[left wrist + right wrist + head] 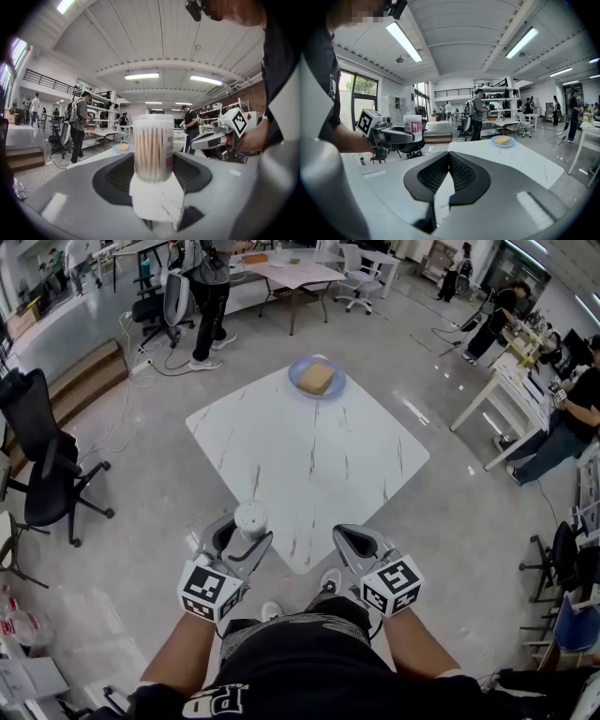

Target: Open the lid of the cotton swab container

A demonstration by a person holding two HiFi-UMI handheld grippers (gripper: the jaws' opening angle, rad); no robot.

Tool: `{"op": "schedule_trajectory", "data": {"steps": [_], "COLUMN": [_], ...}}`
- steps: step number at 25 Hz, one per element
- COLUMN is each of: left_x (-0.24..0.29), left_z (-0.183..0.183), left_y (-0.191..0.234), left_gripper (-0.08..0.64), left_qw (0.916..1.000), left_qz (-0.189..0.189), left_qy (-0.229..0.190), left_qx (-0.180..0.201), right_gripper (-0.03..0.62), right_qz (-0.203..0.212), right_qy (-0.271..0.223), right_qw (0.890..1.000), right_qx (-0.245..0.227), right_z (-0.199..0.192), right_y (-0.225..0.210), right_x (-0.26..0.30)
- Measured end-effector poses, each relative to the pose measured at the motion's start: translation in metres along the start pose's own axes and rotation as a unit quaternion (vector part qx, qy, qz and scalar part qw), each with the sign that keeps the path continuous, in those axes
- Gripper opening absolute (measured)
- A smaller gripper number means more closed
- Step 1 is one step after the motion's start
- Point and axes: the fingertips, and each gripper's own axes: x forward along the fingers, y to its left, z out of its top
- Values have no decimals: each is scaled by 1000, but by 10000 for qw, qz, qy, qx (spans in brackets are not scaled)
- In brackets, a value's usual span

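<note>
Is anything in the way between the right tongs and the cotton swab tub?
Nothing visible is. The left tongs hold the cotton swab container near the table corner, with its lid on. The right tongs are shut and empty beside it, and only open air lies between them.

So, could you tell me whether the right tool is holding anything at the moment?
No, the right tool has its jaws pressed together with nothing between them.

container (pixel 250 517) base behind left claw (pixel 242 542)
</note>
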Motion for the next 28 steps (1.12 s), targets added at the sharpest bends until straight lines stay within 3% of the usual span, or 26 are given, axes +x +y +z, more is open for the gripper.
{"op": "schedule_trajectory", "data": {"steps": [13,16,28], "left_x": [4,4,8], "left_z": [6,6,8], "left_y": [2,0,1], "left_gripper": [306,307,307], "left_qw": [9999,9998,9998], "left_qz": [-47,-84,-113], "left_qy": [-66,-81,-128], "left_qx": [115,133,129], "right_gripper": [5,80,181], "right_qz": [104,173,212], "right_qy": [-41,-7,-109], "right_qw": [9999,9998,9997], "right_qx": [71,68,-7], "right_z": [5,5,15], "right_y": [-3,0,-2], "right_x": [4,5,9]}}
